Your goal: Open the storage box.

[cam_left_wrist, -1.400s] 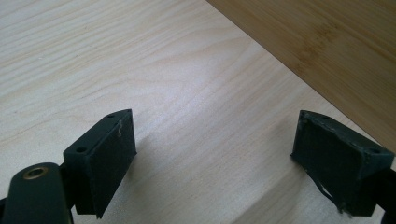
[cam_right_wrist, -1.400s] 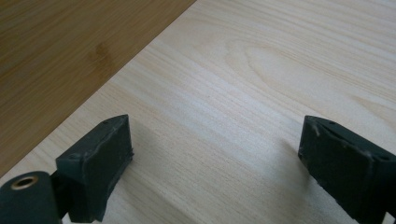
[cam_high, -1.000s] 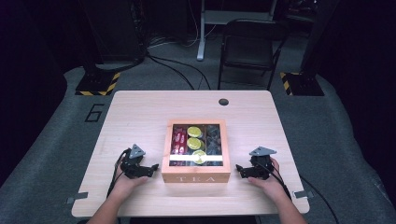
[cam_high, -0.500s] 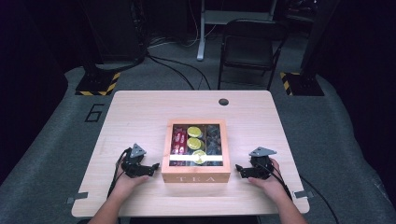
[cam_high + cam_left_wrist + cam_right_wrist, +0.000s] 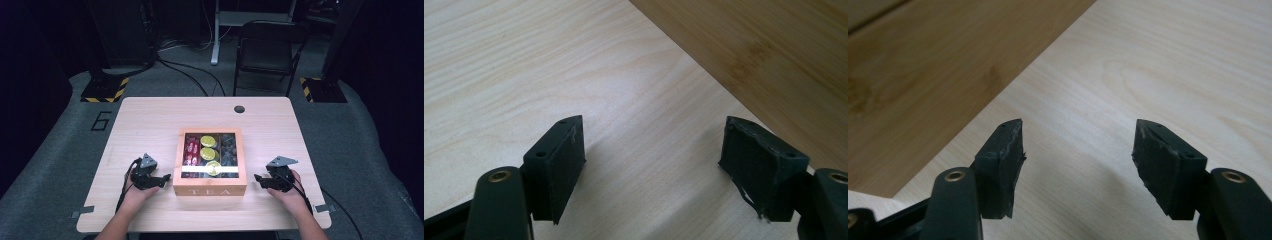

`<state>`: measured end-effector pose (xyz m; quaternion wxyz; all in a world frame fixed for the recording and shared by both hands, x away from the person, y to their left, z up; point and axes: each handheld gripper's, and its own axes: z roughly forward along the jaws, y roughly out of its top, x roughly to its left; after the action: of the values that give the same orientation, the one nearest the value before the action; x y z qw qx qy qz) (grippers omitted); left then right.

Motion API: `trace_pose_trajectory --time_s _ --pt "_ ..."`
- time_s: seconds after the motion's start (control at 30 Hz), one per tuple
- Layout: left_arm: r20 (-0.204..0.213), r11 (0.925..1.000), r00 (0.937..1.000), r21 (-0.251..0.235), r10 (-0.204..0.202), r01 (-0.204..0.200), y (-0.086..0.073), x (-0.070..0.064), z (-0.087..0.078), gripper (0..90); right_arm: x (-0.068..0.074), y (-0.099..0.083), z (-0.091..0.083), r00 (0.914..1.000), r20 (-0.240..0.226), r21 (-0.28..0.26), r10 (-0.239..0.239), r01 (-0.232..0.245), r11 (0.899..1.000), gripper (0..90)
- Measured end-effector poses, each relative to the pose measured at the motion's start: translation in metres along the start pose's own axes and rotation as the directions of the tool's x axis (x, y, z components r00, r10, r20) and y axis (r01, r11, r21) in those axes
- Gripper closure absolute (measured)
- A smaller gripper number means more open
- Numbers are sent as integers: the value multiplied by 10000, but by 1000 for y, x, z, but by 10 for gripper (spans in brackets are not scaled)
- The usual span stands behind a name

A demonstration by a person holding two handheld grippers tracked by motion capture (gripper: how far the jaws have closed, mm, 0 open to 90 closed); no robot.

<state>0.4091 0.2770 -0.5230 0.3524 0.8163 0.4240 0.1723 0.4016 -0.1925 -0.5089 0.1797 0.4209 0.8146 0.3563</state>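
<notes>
A wooden tea box (image 5: 210,189) marked TEA stands near the table's front edge, its clear lid shut over red packets, yellow-green rounds and dark items. My left gripper (image 5: 166,179) rests on the table just left of the box, jaws open and empty. My right gripper (image 5: 258,178) rests just right of the box, also open and empty. In the left gripper view the left gripper (image 5: 651,167) faces the box wall (image 5: 774,60) at upper right. The right gripper (image 5: 1079,157) in its own view has the box wall (image 5: 933,75) at upper left.
The light wooden table (image 5: 150,125) has a round cable hole (image 5: 239,109) at its far edge. A black chair (image 5: 267,50) stands beyond the table, with cables and stands with striped bases on the grey floor.
</notes>
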Motion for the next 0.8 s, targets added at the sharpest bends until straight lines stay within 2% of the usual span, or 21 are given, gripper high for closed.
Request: trace_pose_trajectory --time_s 0.1,0.17,0.23,0.3,0.4,0.47,0.5,0.63,0.8 --pt "8 9989 9989 -13 -475 475 0 2 -1 270 -1 2 -7 9996 276 -221 -68 74 9997 375" --pt "-29 9976 9976 50 -693 693 0 3 -3 275 -1 2 -9 9994 326 -138 -78 82 9999 375" --pt "-149 9975 9975 98 -696 697 1 2 -3 277 -2 2 -9 9987 468 -101 -217 222 9997 375" --pt "-150 9979 9978 109 -644 646 2 0 -4 280 -1 2 -10 9987 483 -31 -167 169 9999 374" --pt "-34 9987 9987 102 -505 505 5 -4 -6 295 0 4 -11 9987 469 -5 -179 179 9998 374" --pt "61 9991 9991 -72 -414 415 8 -7 -9 348 1 4 -10 9984 502 -140 -248 255 9996 375" --pt "141 9989 9990 -183 -431 434 8 -8 -10 354 2 4 -11 9983 440 -55 -370 372 9993 376" --pt "203 9993 9994 -223 -285 289 11 -11 -14 358 5 5 -12 9991 288 -124 -306 310 9994 387" --pt "388 9968 9981 -616 -483 507 14 -14 -21 365 5 6 -15 9996 172 -243 -227 231 9994 396"
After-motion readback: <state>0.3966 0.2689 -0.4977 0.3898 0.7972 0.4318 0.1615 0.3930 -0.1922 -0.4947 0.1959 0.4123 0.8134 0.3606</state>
